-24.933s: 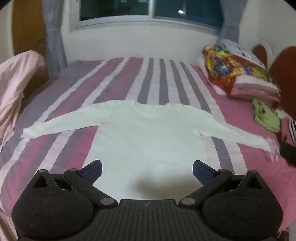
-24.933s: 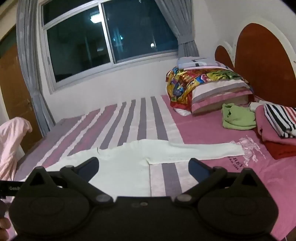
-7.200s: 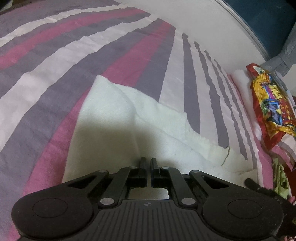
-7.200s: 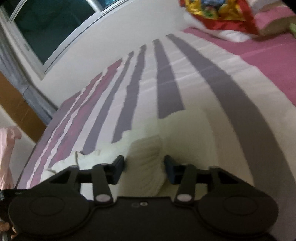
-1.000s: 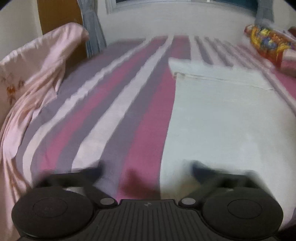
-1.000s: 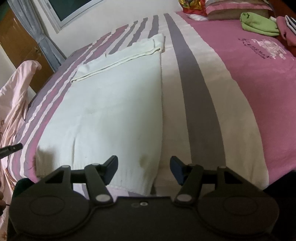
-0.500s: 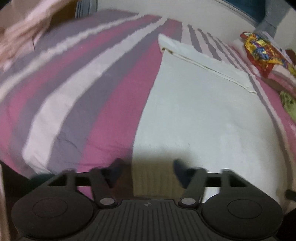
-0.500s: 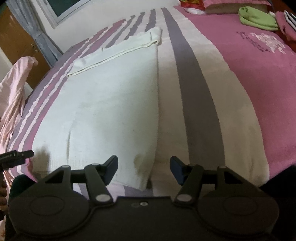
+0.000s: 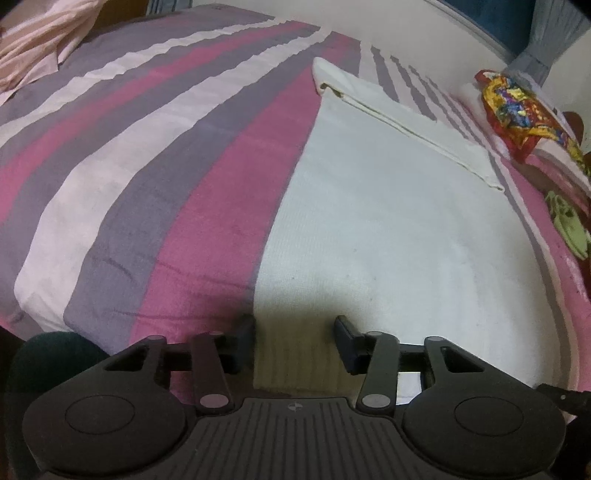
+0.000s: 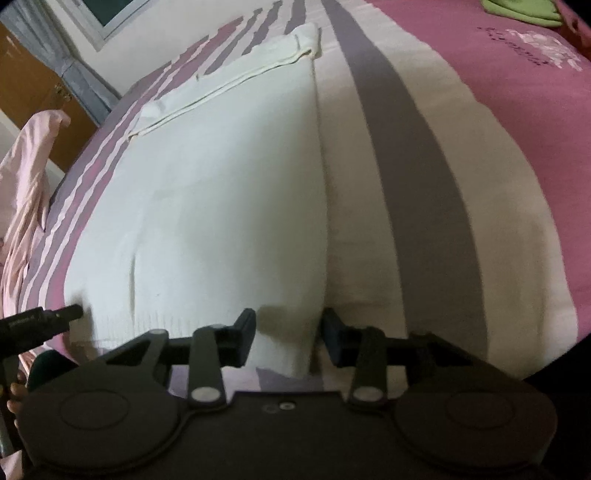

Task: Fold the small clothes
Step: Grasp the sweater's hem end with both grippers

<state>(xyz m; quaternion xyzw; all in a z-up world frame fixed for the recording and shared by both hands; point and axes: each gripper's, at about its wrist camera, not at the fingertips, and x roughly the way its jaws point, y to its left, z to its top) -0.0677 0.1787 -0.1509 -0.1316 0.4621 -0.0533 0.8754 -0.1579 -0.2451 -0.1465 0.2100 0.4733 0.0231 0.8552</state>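
A bed with a striped bedsheet (image 9: 155, 155) in pink, purple and white fills both views. At eleven o'clock in the right wrist view stand a white wall, a window frame (image 10: 99, 22), a grey curtain (image 10: 74, 70) and a wooden door (image 10: 29, 74). Lighting is dim.

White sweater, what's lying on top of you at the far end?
The white sweater has its sleeves folded across the far end. Under it lies the striped bedsheet; the part beneath is hidden.
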